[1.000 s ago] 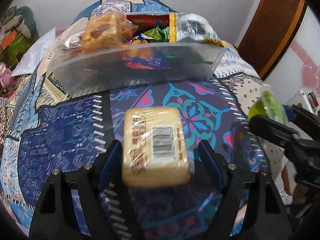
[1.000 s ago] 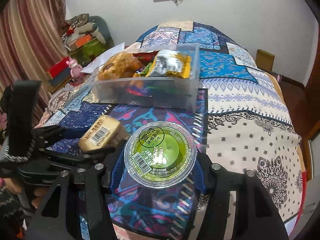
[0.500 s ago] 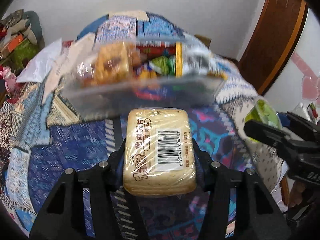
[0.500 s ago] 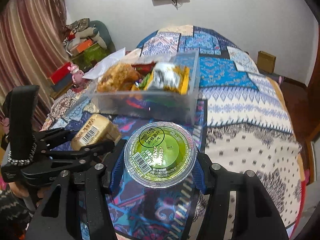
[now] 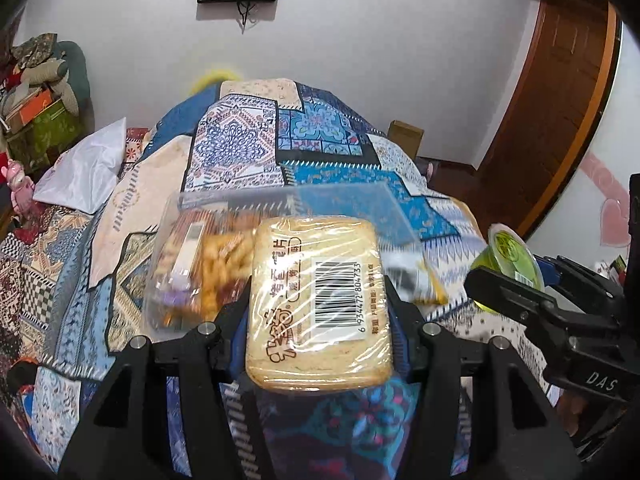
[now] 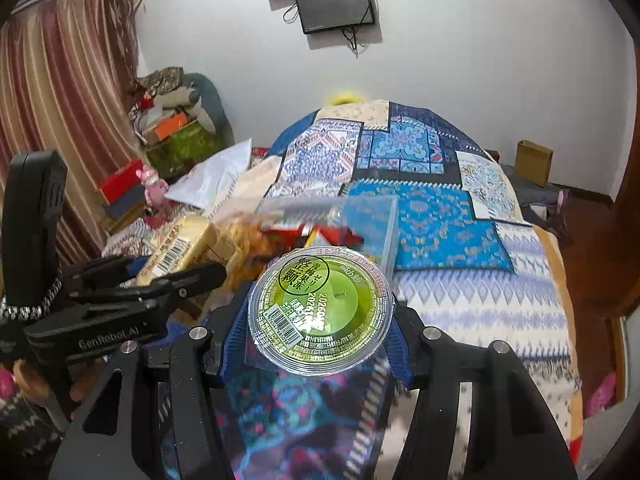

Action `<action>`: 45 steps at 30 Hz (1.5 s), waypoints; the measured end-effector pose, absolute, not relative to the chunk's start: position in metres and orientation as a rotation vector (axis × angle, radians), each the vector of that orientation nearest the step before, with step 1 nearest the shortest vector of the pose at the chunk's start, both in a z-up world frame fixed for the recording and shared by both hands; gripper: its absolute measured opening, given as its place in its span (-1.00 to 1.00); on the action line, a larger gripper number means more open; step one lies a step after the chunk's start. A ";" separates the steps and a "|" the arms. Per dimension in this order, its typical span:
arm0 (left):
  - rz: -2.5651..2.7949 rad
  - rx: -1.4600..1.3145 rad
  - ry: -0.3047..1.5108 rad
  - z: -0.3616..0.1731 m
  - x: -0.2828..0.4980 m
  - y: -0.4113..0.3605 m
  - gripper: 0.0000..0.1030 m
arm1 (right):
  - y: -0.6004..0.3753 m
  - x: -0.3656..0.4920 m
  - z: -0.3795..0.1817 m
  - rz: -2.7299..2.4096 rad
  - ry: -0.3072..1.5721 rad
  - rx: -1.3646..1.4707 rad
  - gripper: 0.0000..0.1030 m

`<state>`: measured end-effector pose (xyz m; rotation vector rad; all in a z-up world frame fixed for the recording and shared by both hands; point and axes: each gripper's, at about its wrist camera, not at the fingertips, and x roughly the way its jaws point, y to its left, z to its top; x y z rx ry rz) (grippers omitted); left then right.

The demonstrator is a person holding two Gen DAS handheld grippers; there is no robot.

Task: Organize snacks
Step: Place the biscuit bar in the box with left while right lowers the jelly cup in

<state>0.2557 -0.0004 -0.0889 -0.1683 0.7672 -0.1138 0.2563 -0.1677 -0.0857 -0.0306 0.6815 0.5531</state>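
Note:
My left gripper [image 5: 318,316] is shut on a plastic-wrapped yellow cake [image 5: 318,304] with a barcode label and holds it in the air, just in front of a clear plastic bin [image 5: 280,208] that holds several snack packs. The cake also shows in the right wrist view [image 6: 180,246]. My right gripper [image 6: 320,316] is shut on a round green jelly cup [image 6: 320,312] and holds it above the quilt, close to the bin [image 6: 372,216]. The cup shows at the right of the left wrist view [image 5: 508,260].
The bin stands on a patchwork quilt [image 5: 320,136] covering a bed. A white bag [image 5: 84,168] lies at the bed's left. Boxes and clutter [image 6: 172,136] stand by the curtain. A wooden door [image 5: 560,100] is at the right.
My left gripper shut on the cake, lifted it off the quilt and carried it toward the bin. My right gripper rose with the jelly cup and moved closer to the bin.

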 end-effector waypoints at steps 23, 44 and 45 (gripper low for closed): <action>-0.126 -0.138 0.784 -0.112 0.315 -0.001 0.08 | -0.138 0.351 -0.105 0.530 0.742 -0.034 0.06; -0.107 -0.152 0.658 -0.060 0.263 0.010 0.10 | -0.156 0.296 -0.060 0.532 0.630 -0.046 0.20; -0.108 -0.154 0.641 -0.052 0.255 0.011 0.10 | -0.158 0.289 -0.055 0.532 0.617 -0.046 0.20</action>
